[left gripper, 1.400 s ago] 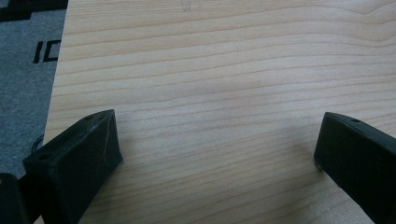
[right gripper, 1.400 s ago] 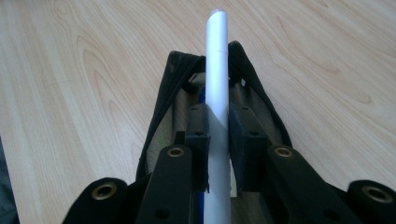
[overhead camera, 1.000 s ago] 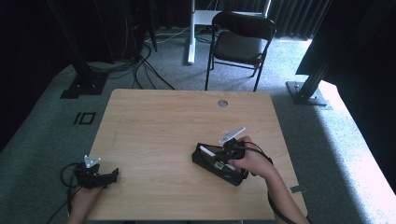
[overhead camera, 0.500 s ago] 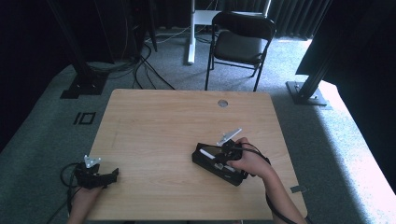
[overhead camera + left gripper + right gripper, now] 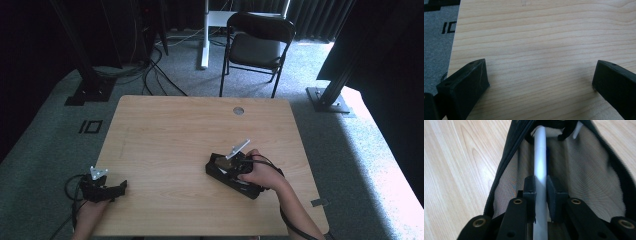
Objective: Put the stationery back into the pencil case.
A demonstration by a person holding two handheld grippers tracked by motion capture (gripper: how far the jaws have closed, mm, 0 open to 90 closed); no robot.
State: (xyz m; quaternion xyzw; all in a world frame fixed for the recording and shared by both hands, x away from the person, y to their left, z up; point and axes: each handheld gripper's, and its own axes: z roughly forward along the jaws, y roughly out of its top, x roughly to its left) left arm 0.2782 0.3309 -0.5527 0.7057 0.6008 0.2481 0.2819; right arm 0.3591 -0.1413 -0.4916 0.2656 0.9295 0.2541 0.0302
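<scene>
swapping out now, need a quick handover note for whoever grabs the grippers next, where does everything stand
Right gripper: shut on a white pen, held inside the open black pencil case. The pen points along the case's length, over the mesh lining.
Left gripper: open and holding nothing, low over bare wood at the near left corner of the table.
Pencil case: lies on the right half of the table, near the front, under the right hand.
Done: case is open, pen is down inside it.
Left: let go of the pen, pull the right gripper out, and probably close the case. Whether other pens are already inside I cannot tell.
</scene>
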